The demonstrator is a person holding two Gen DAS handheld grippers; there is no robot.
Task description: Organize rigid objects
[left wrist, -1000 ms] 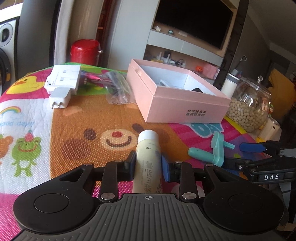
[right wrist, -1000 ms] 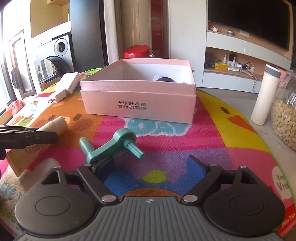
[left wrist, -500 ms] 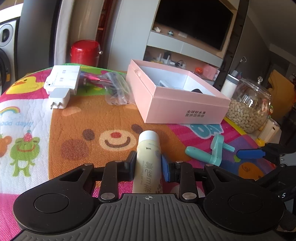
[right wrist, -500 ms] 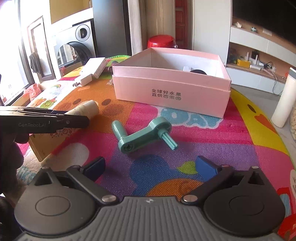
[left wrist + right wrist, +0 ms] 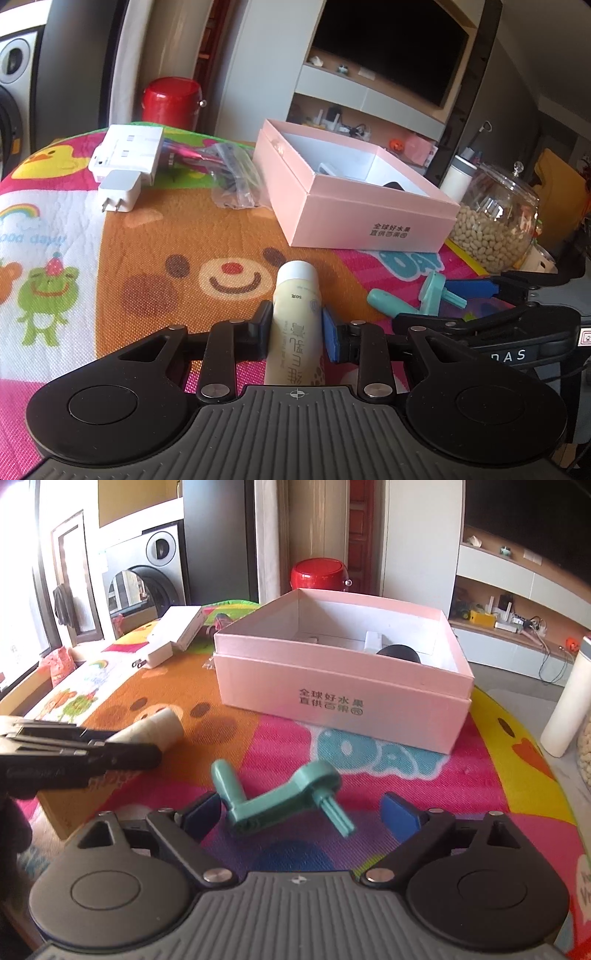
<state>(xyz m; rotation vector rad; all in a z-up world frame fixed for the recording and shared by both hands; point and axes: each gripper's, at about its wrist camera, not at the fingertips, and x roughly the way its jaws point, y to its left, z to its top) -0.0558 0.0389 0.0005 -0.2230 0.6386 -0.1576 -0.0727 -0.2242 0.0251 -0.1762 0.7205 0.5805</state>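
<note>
My left hand-held gripper point(image 5: 295, 326) clamps the cream tube point(image 5: 295, 314), ready for the pink box point(image 5: 369, 225) mid-surface. My right hand-held gripper point(image 5: 301, 812), spread wide, straddles the teal crank point(image 5: 280, 794) to grasp it.

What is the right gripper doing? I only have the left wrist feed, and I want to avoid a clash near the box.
Observer: The right gripper is open, its fingers either side of the teal crank handle lying on the mat.
Operator: Anything already inside the pink box?
Observer: Yes, a black round object sits in the pink box by a white block.
Operator: How does my tube look from there?
Observer: The cream tube points toward the box, and the left gripper is shut on it.
</note>
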